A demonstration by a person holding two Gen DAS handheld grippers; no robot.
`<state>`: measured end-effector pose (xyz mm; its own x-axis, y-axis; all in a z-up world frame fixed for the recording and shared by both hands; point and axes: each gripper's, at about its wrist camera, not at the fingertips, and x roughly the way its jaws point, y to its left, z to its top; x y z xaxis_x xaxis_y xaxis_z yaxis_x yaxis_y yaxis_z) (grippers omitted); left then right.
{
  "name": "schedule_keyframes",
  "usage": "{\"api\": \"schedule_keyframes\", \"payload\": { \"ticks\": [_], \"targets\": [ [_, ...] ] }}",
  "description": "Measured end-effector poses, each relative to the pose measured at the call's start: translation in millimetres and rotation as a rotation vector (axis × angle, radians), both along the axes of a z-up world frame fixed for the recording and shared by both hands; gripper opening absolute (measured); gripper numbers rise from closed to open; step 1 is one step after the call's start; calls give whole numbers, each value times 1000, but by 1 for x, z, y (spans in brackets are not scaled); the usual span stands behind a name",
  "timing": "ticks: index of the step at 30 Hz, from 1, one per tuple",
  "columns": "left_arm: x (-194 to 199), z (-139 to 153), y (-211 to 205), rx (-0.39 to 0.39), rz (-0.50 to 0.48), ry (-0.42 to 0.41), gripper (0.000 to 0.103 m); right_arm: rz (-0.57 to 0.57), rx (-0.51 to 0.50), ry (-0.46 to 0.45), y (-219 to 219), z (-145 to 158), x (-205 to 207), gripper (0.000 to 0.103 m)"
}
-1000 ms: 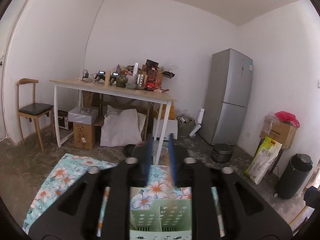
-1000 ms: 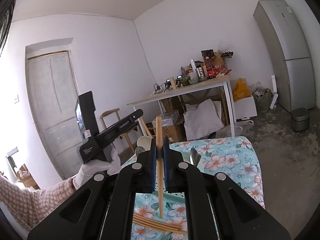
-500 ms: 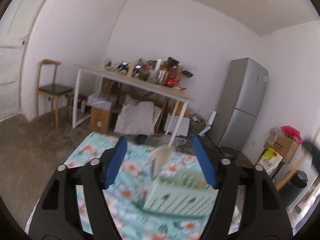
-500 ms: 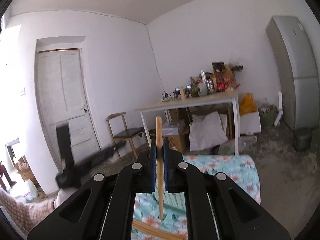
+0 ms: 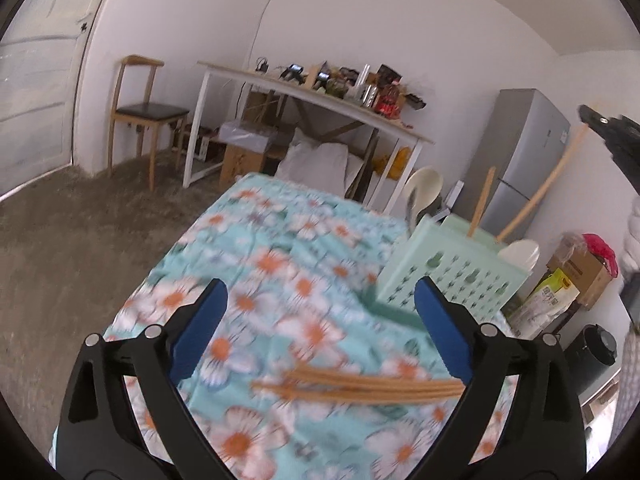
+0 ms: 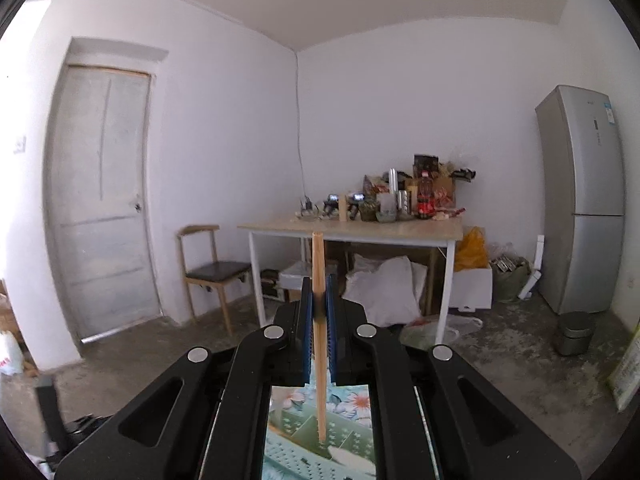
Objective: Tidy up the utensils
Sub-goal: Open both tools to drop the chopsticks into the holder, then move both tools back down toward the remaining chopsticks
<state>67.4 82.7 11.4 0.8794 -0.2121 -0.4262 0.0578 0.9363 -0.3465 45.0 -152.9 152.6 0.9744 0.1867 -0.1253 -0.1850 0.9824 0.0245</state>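
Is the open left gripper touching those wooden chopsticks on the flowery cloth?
Apart. In the left wrist view the left gripper has just been opening; its fingers are spread above the chopsticks, nothing between them.

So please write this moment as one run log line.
left gripper: jaws just opened, empty | right gripper: shut on chopstick | above green basket

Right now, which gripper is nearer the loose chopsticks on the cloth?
Left. The left gripper hangs open just above the loose chopsticks; the right gripper is up over the green basket, holding one chopstick.

Chopsticks (image 5: 360, 388) on the tablecloth (image 5: 256, 248), caddy (image 5: 448, 276) behind right, spoon (image 5: 422, 190) inside it
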Motion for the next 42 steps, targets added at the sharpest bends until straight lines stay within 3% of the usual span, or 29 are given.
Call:
{"api": "schedule_keyframes", "payload": {
  "ticks": [10, 11, 12, 14, 22, 27, 30, 38, 42],
  "targets": [
    [-14, -29, 6, 5, -21, 58, 93, -63, -78, 162, 20, -45, 59, 8],
    [-14, -29, 5, 6, -25, 58, 93, -61, -75, 173, 19, -46, 60, 12],
    [-15, -30, 4, 7, -31, 57, 93, -60, -70, 177, 18, -47, 59, 25],
    [-16, -29, 1, 9, -38, 55, 93, -66, -48, 162, 14, -44, 53, 41],
    [-25, -21, -11, 31, -67, 29, 94, -56, 57, 100, -13, -25, 7, 43],
    [-31, -19, -18, 56, -94, 42, 94, -32, 122, 99, -29, -31, -35, 46],
    [-35, -19, -23, 72, -112, 43, 94, 16, 155, 159, -33, -53, -55, 53],
    [-34, -32, -35, 83, -187, 127, 94, 48, 279, 556, -19, -185, -76, 53],
    [-28, -44, -41, 70, -256, 194, 94, 17, 316, 693, -14, -237, -81, 53]
  ]
}}
